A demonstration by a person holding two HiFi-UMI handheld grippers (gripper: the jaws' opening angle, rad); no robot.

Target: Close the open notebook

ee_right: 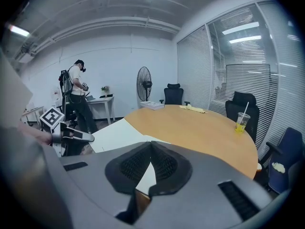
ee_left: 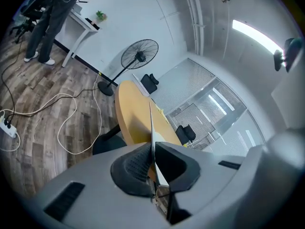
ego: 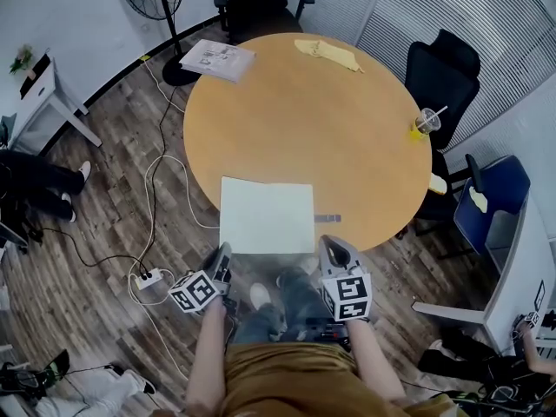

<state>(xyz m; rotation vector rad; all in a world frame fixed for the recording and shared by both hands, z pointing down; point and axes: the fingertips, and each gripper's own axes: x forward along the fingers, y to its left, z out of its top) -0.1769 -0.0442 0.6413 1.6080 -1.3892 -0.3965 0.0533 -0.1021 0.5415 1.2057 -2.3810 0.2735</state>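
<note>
Left claw [ee_left: 152, 151] pinched shut on a leaf of the notebook [ego: 267, 215], at the near rim of the worktop [ego: 304, 111]

Its jaws grip the thin sheet, seen edge-on; the notebook lies open and white. The right claw [ee_right: 151, 147], jaws together at the tips, sits over the near right corner. Likely best: keep the pinch firm, swing the leaf over in one smooth arc, and move the right claw clear first.

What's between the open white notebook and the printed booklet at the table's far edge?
Nothing, just bare round wooden table between open white notebook and printed grey booklet; head view shows it.
</note>
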